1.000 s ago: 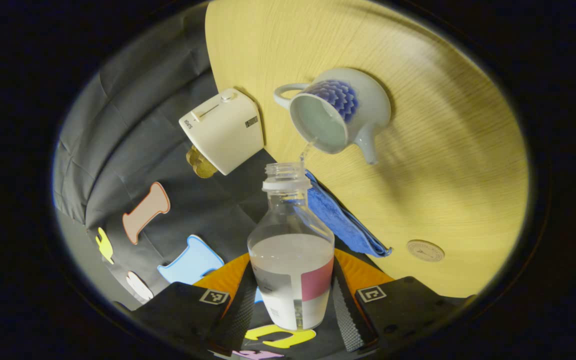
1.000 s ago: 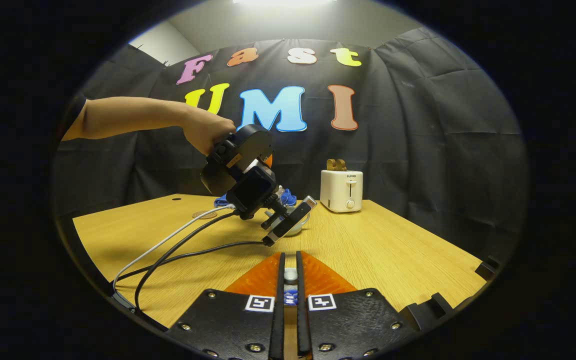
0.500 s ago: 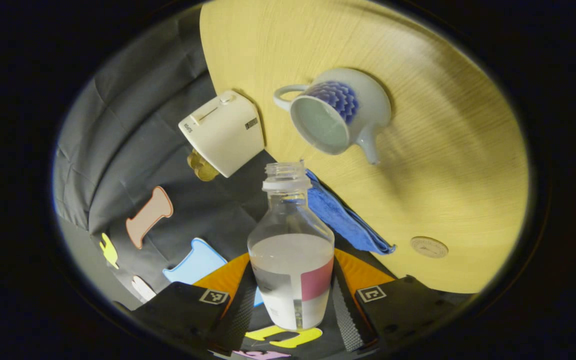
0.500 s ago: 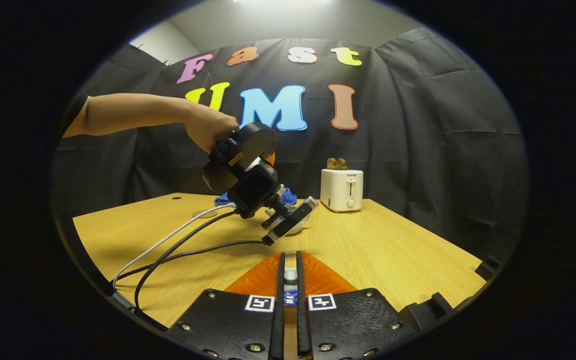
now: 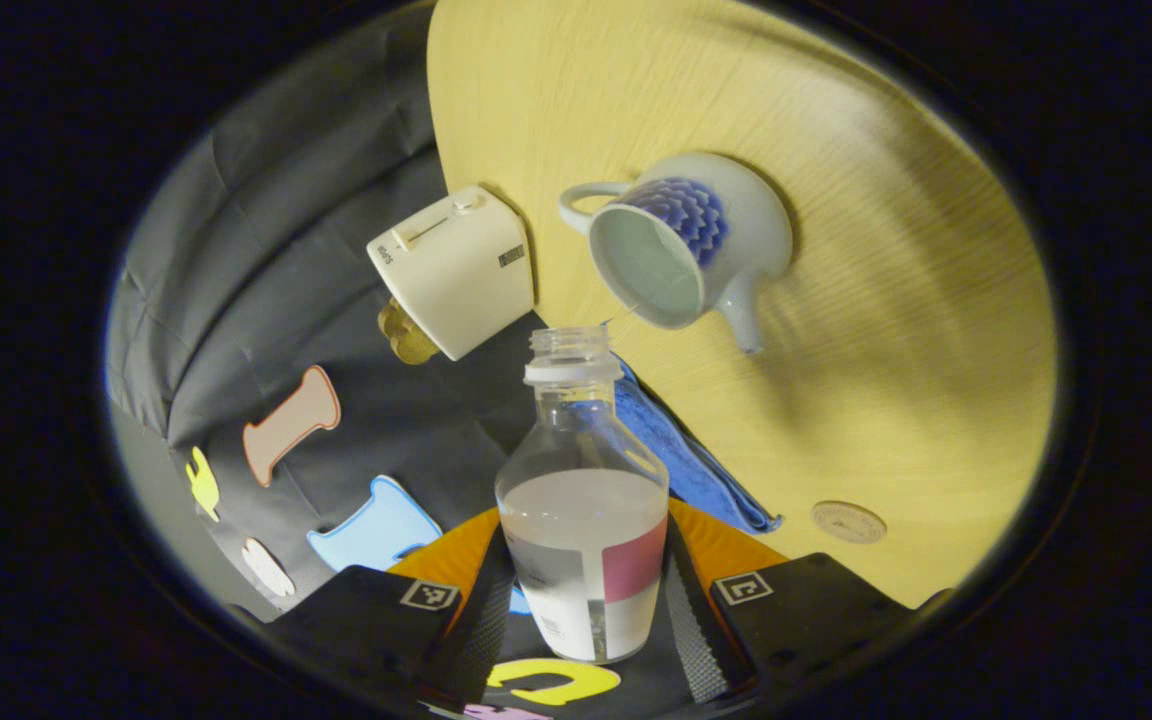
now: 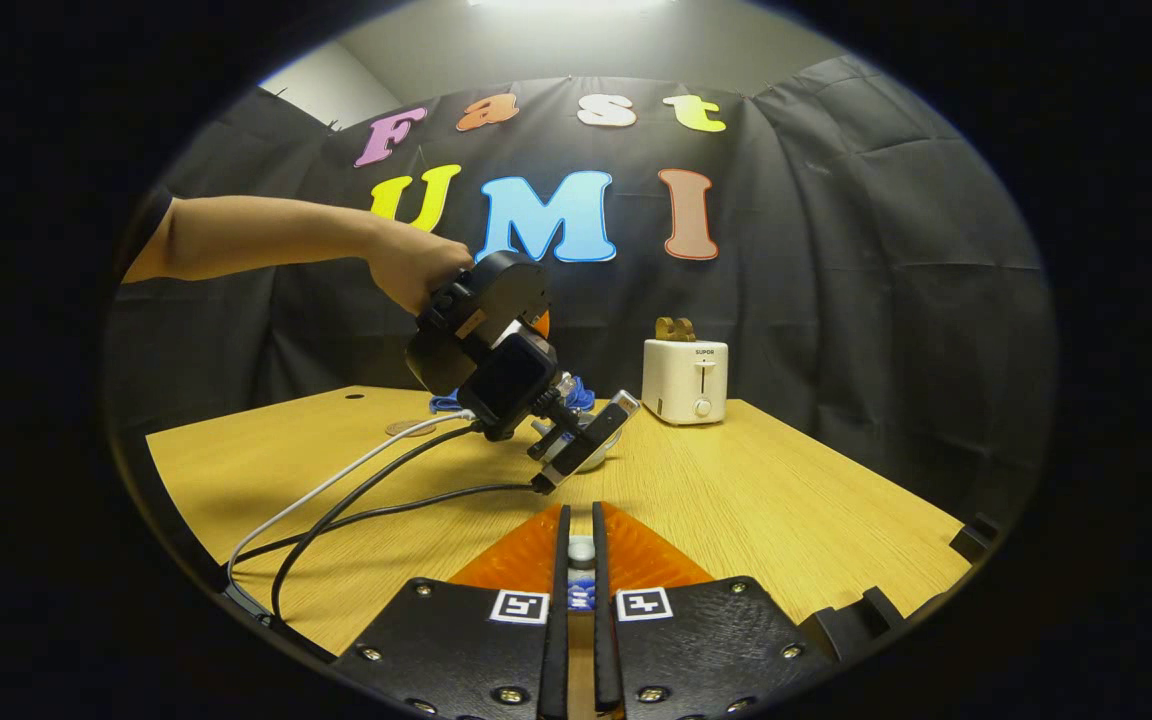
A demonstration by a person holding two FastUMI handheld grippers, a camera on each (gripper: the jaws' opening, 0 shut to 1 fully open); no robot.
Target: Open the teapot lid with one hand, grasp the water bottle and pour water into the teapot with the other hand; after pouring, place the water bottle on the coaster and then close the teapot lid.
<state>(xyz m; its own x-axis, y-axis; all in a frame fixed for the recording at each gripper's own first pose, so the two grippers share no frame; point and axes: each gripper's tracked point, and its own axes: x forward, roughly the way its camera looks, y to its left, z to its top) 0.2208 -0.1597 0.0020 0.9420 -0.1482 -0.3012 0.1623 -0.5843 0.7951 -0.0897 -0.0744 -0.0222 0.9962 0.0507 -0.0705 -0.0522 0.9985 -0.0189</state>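
My left gripper (image 5: 586, 560) is shut on a clear water bottle (image 5: 584, 540), uncapped and about half full, tipped toward the teapot. A thin trickle runs from its mouth into the open white teapot with a blue pattern (image 5: 686, 245) on the wooden table. In the right gripper view a hand holds the left gripper (image 6: 496, 365) tilted over the teapot (image 6: 591, 458), which is mostly hidden behind it. My right gripper (image 6: 579, 525) is shut on the small teapot lid (image 6: 581, 575), held low over the table's near side. A round coaster (image 5: 849, 521) lies on the table past a blue cloth.
A white toaster (image 6: 684, 380) with toast stands at the back of the table (image 6: 786, 520). A folded blue cloth (image 5: 686, 450) lies between teapot and coaster. Cables (image 6: 356, 500) trail from the left gripper across the table's left side.
The full stream of a second ago stopped, and now a thin trickle runs. The left gripper shifted slightly over the teapot. The right gripper has stayed put with the lid.
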